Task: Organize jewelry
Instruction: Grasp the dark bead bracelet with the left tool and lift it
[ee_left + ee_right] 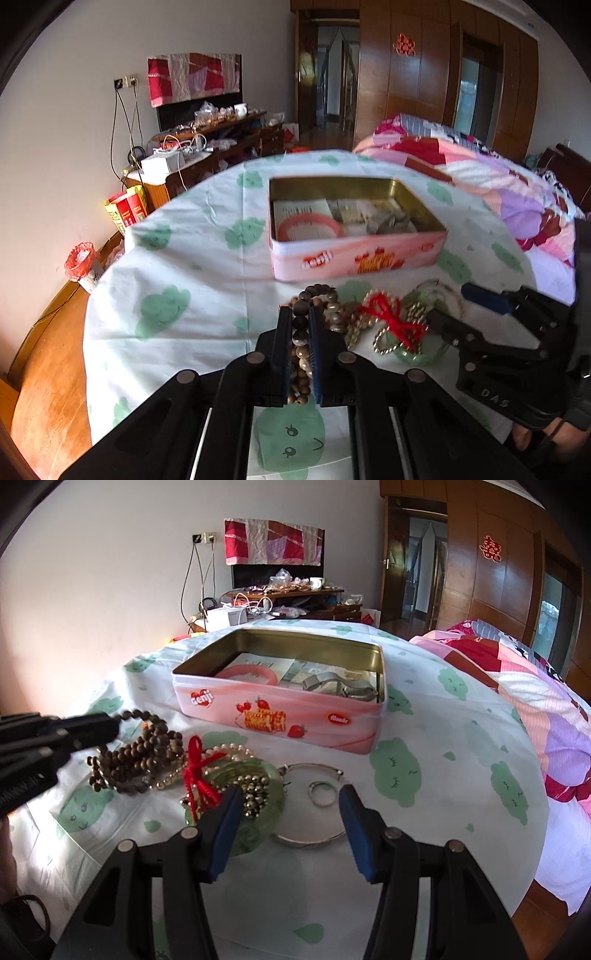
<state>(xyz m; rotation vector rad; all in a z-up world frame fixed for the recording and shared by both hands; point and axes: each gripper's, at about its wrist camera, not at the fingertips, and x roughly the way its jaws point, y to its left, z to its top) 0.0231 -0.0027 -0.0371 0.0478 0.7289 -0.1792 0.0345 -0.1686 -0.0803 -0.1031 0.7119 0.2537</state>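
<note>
My left gripper [300,314] is shut on a brown wooden bead strand [300,334] at the near edge of a jewelry pile; the strand also shows in the right wrist view [136,755], with the left gripper [110,725] at its left. My right gripper [290,794] is open, low over a green glass bangle [258,790] holding gold beads and a thin silver bangle [314,840] with a small ring [322,793] inside it. It appears in the left wrist view [448,306] too. An open pink tin [354,254] [280,716] holds a pink bangle [308,221], papers and a metal watch band [341,688].
The round table wears a white cloth with green prints [184,266]. A red tassel with pearl beads [197,771] lies in the pile. A bed with pink quilts [535,701] is at the right. A cluttered sideboard [207,147] stands against the far wall.
</note>
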